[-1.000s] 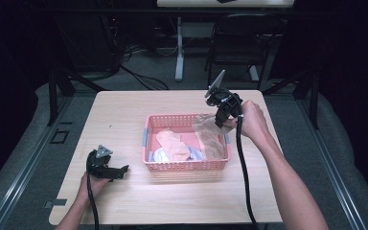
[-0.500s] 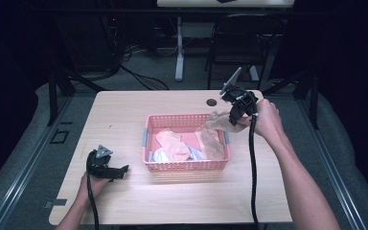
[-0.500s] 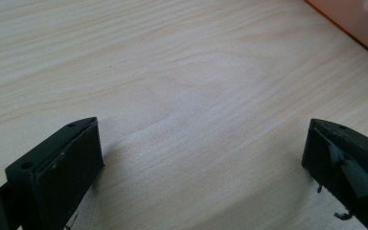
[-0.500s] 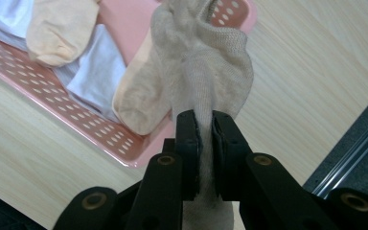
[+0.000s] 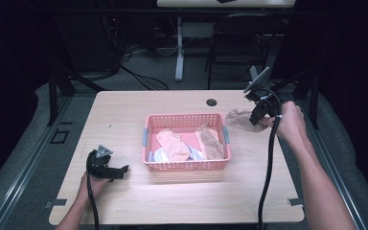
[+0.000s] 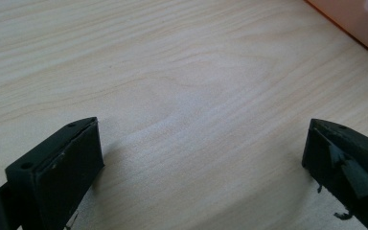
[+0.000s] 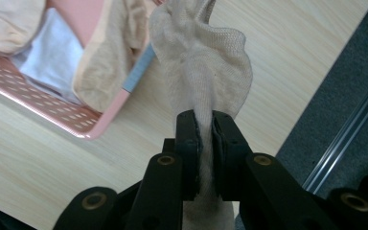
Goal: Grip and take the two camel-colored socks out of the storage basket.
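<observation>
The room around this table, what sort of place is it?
Probably a lab or recording studio: dark curtains surround a bare wooden table, cables lie on the floor behind it, and a person works with the cabled right gripper.

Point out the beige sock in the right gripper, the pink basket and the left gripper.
beige sock (image 7: 206, 72), right gripper view, bunched knit above the jaws.
pink basket (image 5: 187, 166), high view, near wall.
left gripper (image 5: 122, 169), high view, between its fingertips.

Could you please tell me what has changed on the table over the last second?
The right gripper, shut on a beige sock, has carried it from above the pink basket out past its right edge, toward the table's right side. The left gripper has stayed put, jaws open and empty, and the basket with its remaining socks has not moved.
</observation>
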